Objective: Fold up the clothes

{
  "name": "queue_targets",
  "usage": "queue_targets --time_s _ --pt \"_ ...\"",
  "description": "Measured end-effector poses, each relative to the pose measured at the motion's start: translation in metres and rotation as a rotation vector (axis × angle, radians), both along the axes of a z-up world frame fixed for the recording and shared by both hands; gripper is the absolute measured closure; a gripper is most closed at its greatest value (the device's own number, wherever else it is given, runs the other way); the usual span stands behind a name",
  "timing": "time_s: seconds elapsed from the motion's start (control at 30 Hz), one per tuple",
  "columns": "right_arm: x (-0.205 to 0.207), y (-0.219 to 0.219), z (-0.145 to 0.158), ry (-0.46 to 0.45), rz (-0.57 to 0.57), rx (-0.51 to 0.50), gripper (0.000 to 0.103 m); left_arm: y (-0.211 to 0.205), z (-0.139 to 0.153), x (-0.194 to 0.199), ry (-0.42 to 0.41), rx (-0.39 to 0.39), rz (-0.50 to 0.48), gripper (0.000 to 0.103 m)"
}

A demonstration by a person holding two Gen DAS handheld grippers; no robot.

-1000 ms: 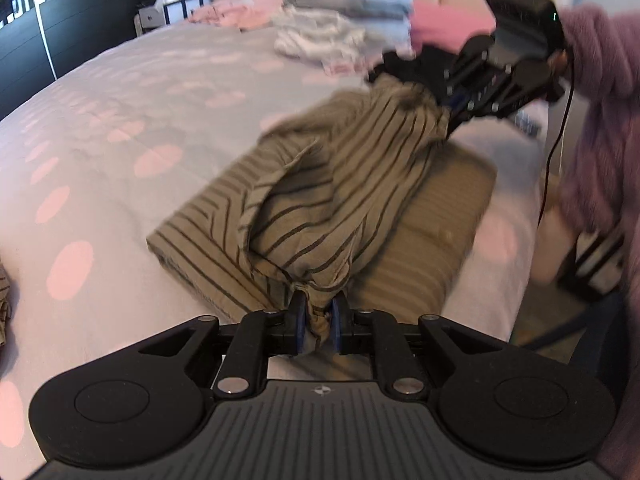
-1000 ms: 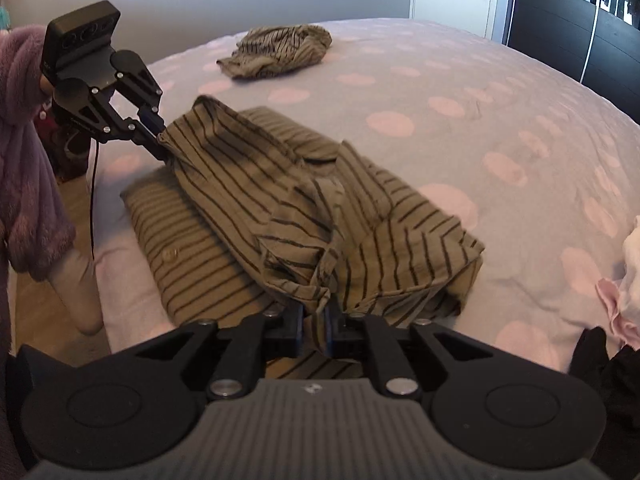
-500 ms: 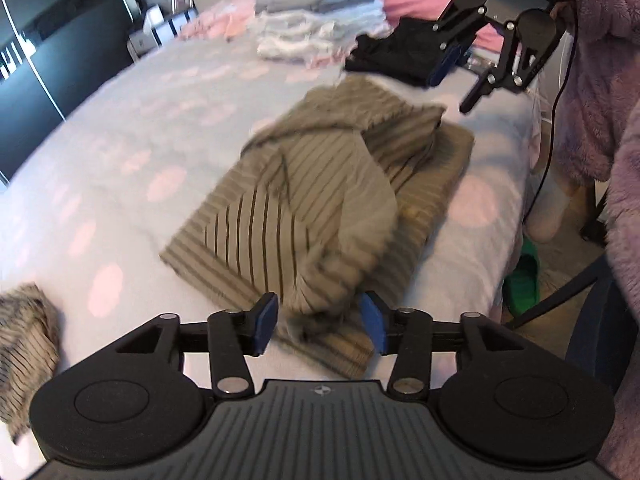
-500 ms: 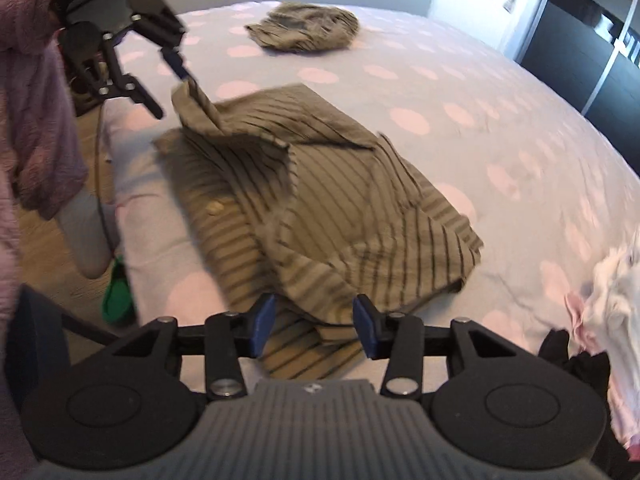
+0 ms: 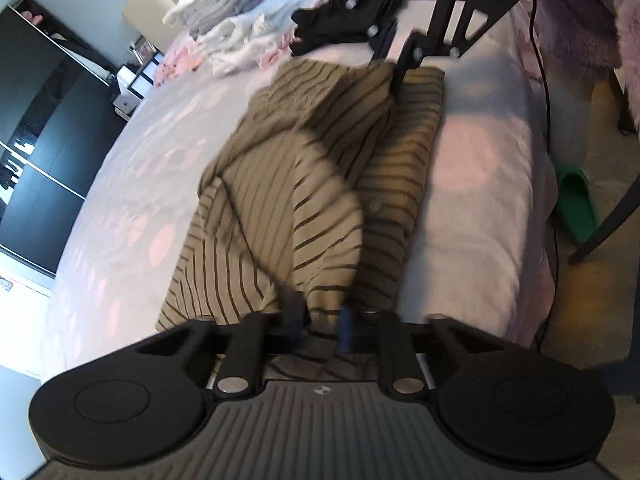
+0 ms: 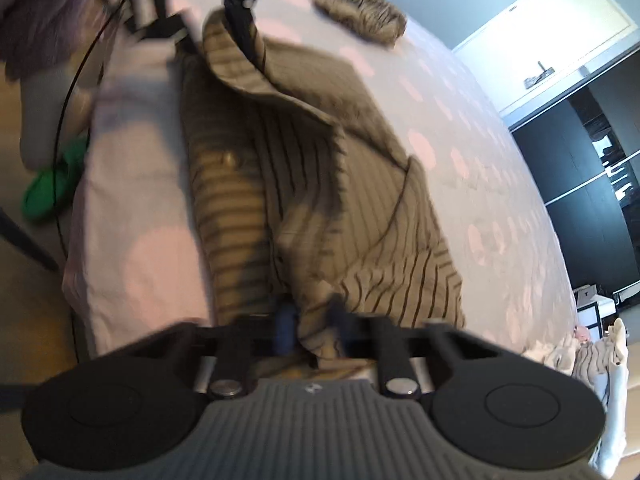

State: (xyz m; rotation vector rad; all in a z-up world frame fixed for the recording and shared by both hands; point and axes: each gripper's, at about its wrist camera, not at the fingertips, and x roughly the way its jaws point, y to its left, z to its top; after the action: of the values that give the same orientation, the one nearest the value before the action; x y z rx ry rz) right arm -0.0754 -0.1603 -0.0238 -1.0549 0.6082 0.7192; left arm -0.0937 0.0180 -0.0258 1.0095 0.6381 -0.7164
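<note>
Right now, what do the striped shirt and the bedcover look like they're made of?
Striped shirt: thin woven cloth, likely cotton or linen, matte; it drapes in soft folds and has a button on the placket.
Bedcover: soft matte fabric, probably cotton, lilac with pink dots, lightly wrinkled. Motion blur leaves the weave of both unclear.

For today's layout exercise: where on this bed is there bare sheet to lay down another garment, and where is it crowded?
Free: the dotted sheet between the striped shirt and the crumpled garment. Crowded: the folded stack and black garment beyond the shirt.
</note>
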Motion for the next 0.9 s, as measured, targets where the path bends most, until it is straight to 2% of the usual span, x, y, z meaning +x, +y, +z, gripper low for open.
queue_targets --time_s 0.1,0.3,0.4,0.43,0.47,0.53,0.6,0.7,0.73,0.8,0.9 --pt "-0.009 -0.002 0.003 0.046 0.027 0.006 0.089 0.006 0.003 -0.001 0.051 -0.014 -0.008 0.098" --pt "-0.030 -0.001 -0.004 0.191 0.084 -0.019 0.087 0.009 -0.008 -0.010 0.167 0.048 -0.035 0.097" --pt "-0.037 -0.004 -0.003 0.240 0.106 -0.027 0.076 0.017 -0.001 -0.015 0.218 0.003 -0.024 0.086" --pt "-0.038 -0.007 0.000 0.246 0.105 -0.018 0.075 0.021 0.004 -0.016 0.238 -0.023 -0.019 0.078" --pt "-0.038 -0.010 0.004 0.249 0.099 0.001 0.075 0.024 0.009 -0.016 0.256 -0.055 -0.010 0.074" --pt "-0.035 -0.017 0.013 0.245 0.079 0.055 0.067 0.030 0.019 -0.017 0.279 -0.119 -0.002 0.072" --pt "-0.030 -0.023 0.025 0.232 0.047 0.128 0.062 0.033 0.028 -0.016 0.261 -0.182 0.016 0.065" --pt "-0.021 -0.026 0.038 0.211 0.013 0.208 0.062 0.035 0.039 -0.012 0.240 -0.269 0.042 0.063" --pt "-0.020 -0.026 0.041 0.193 0.007 0.226 0.062 0.035 0.040 -0.011 0.226 -0.279 0.044 0.063" --pt "-0.017 -0.023 0.044 0.157 0.014 0.230 0.062 0.029 0.037 -0.008 0.208 -0.248 0.030 0.063" --pt "-0.013 -0.013 0.038 0.117 0.067 0.173 0.064 0.019 0.027 -0.009 0.180 -0.190 -0.028 0.063"
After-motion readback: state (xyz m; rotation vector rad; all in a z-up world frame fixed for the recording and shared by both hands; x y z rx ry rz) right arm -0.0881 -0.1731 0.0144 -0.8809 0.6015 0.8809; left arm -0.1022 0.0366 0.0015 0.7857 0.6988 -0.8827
